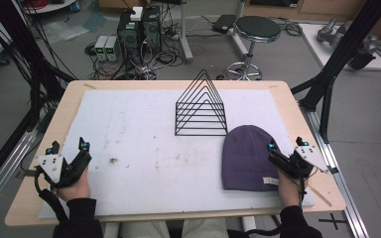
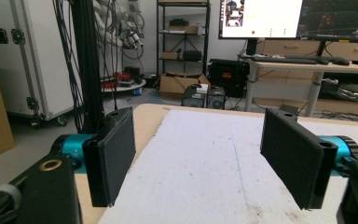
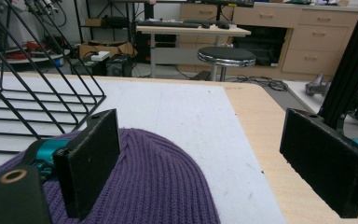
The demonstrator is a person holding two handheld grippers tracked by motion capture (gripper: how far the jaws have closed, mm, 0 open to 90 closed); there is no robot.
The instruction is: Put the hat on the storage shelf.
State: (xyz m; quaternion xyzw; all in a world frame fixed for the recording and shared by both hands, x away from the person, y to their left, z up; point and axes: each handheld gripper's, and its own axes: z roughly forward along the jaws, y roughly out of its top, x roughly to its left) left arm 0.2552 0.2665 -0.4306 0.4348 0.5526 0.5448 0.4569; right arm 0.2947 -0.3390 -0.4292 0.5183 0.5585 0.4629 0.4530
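White padding [image 1: 144, 148] covered the table; both grippers, left [image 1: 68, 147] and right [image 1: 286, 147], stood apart, empty. That hat [image 1: 248, 156] looked soft, light — best pinched at its rim.

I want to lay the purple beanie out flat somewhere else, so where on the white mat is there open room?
The widest bare stretch of the white mat runs from the left gripper across to the wire rack and the purple beanie. A strip behind the rack is free too. The right side is crowded: beanie, rack and right gripper sit close together.

A purple ribbed knit beanie [image 1: 248, 157] lies flat on the white mat [image 1: 144, 148].
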